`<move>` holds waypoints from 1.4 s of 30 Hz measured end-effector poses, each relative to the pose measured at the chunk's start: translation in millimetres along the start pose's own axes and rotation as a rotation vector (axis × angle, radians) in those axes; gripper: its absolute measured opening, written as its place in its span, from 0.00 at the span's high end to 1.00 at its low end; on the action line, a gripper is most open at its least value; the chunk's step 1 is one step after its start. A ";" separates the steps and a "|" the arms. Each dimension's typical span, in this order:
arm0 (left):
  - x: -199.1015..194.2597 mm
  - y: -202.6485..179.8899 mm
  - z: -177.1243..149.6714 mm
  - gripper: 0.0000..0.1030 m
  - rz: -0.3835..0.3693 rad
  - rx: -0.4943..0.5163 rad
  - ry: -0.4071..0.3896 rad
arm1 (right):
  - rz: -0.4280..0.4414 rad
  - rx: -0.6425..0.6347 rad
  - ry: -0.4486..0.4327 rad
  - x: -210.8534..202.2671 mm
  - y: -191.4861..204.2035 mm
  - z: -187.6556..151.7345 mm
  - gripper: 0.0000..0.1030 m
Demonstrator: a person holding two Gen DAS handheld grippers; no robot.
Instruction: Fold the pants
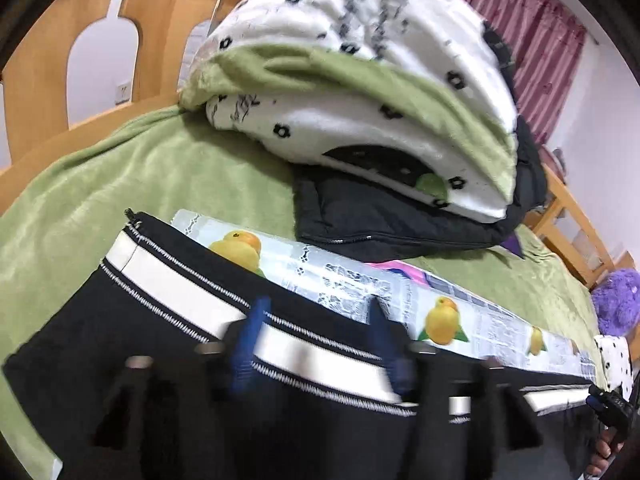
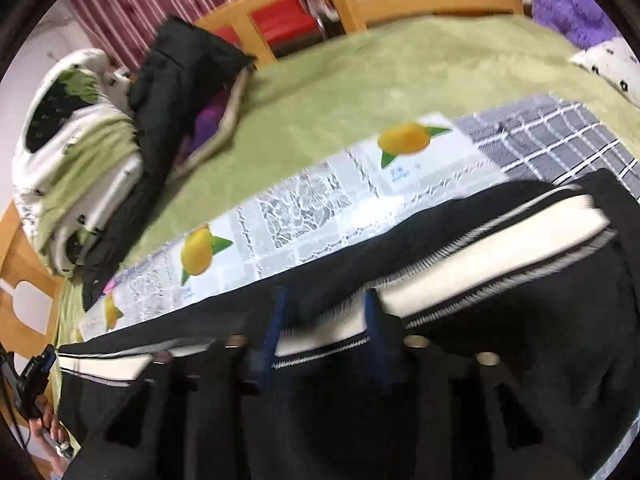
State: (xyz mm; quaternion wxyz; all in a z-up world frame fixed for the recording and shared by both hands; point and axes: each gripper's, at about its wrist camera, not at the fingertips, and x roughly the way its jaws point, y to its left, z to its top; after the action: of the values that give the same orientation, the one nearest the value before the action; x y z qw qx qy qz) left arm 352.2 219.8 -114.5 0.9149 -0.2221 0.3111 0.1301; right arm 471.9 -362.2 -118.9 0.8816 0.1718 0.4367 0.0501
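Left gripper [image 1: 318,336] first: found with its two blue fingers [image 1: 250,340] spread wide, nothing pinched between them, poised over the white side stripe of the black knit pants with the zigzag-stitched white band [image 1: 80,340]. Could not tell, through the blur, whether touching the cloth or just above it. Saw the pants stretched lengthwise along the near edge of the bed, lying on a glossy lemon-printed plastic sheet [image 1: 360,276] spread over a green fleece blanket [image 1: 140,168]. Beyond, noted a rolled white-and-green flower-print quilt [image 1: 360,80] resting on a black zipped jacket [image 1: 400,220], well apart from the pants. Further right, found the right gripper [image 2: 328,320] the same way: fingers wide apart, holding nothing, straddling the same stripe near a thicker, doubled end of the garment. Judged the fabric soft, limp and light, likely to sag when lifted and to slide on the slick sheet. Judged the stiffer striped seam or the waistband edge the better place to pinch, one gripper toward each end, taking all layers together.
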 end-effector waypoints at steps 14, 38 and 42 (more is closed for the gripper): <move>-88.9 69.2 -140.7 0.36 -0.021 0.005 0.286 | -0.149 0.047 0.064 -109.1 -82.4 -168.7 0.39; -25.0 78.4 -103.9 0.36 -0.149 -0.248 0.222 | -0.127 0.148 -0.007 -38.0 -87.7 -106.6 0.39; -13.1 76.4 -97.4 0.42 -0.146 -0.304 0.202 | -0.032 0.256 -0.051 -29.7 -110.5 -91.9 0.38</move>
State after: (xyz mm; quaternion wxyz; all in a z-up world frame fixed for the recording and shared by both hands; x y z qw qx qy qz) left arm 263.5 237.3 -200.1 0.8418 -0.3917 0.3613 0.0859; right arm 374.5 -449.0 -186.3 0.8641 0.2770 0.4195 -0.0245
